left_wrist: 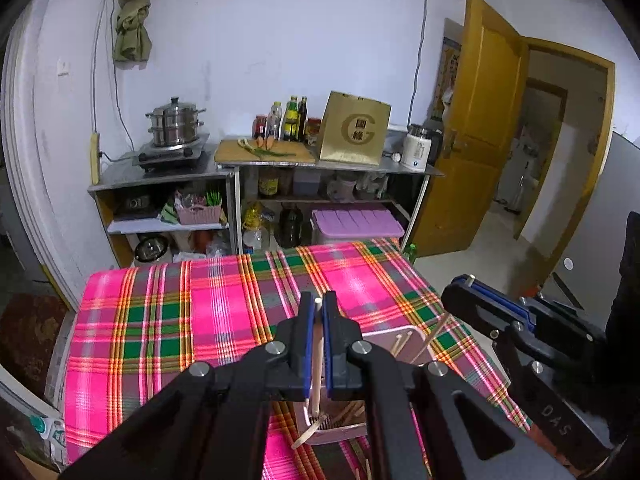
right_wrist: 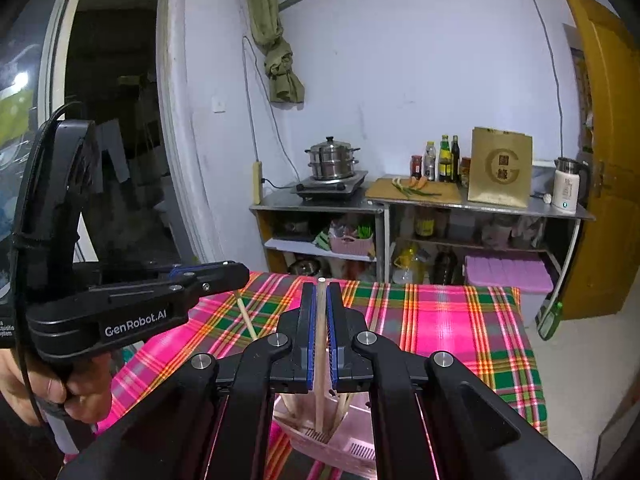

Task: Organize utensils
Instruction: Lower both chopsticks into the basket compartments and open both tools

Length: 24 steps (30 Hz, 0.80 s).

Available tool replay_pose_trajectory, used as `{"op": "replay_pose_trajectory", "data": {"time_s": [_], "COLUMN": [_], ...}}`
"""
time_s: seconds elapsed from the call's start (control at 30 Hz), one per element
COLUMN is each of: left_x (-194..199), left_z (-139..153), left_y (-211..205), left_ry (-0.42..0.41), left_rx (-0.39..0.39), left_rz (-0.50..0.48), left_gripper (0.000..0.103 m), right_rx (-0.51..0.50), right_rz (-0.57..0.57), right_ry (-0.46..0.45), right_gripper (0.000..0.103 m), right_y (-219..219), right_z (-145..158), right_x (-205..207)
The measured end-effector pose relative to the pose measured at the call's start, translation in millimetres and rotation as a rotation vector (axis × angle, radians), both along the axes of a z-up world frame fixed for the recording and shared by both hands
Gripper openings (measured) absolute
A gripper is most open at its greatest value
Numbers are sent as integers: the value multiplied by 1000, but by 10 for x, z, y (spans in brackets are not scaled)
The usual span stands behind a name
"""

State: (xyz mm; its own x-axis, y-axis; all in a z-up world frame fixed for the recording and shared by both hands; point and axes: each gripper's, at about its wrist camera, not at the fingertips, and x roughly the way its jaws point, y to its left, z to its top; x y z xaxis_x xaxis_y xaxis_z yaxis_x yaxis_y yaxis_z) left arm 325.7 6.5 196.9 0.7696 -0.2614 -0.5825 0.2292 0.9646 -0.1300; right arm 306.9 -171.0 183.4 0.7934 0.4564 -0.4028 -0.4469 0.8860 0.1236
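The left gripper [left_wrist: 319,308] was clamped on a chopstick [left_wrist: 317,360]; the right gripper [right_wrist: 320,292] pinched another stick [right_wrist: 321,344], both ends dipping into the pink holder [right_wrist: 340,446].

"GenRobot.AI" on left gripper [right_wrist: 224,276]

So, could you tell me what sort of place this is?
Most likely a home kitchen: a steamer pot on a burner, sauce bottles beside a cutting board, and an electric kettle.
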Motion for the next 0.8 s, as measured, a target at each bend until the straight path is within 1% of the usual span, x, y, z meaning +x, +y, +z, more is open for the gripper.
{"op": "replay_pose_trajectory", "data": {"time_s": [0.23,0.37,0.5,0.57,0.73,0.8], "left_x": [94,98,114,114,86,33], "left_z": [-269,-340,-377,-378,-357,-327], "left_y": [34,21,32,33,70,89], "left_ry": [55,70,79,80,70,61], "left_rx": [0,7,10,11,17,13], "left_rz": [-5,-15,-11,-10,5,6], "left_gripper": [5,5,5,5,7,12], "right_rx": [-16,-30,-37,-45,-45,-38], "right_rz": [-11,-6,5,8,14,17], "right_ry": [67,102,128,127,116,105], "right_gripper": [5,5,6,15,18,21], "right_y": [3,-3,2,3,-14,-48], "right_z": [-263,-380,-428,-436,-405,-370], "right_x": [154,193,207,185,126,66]}}
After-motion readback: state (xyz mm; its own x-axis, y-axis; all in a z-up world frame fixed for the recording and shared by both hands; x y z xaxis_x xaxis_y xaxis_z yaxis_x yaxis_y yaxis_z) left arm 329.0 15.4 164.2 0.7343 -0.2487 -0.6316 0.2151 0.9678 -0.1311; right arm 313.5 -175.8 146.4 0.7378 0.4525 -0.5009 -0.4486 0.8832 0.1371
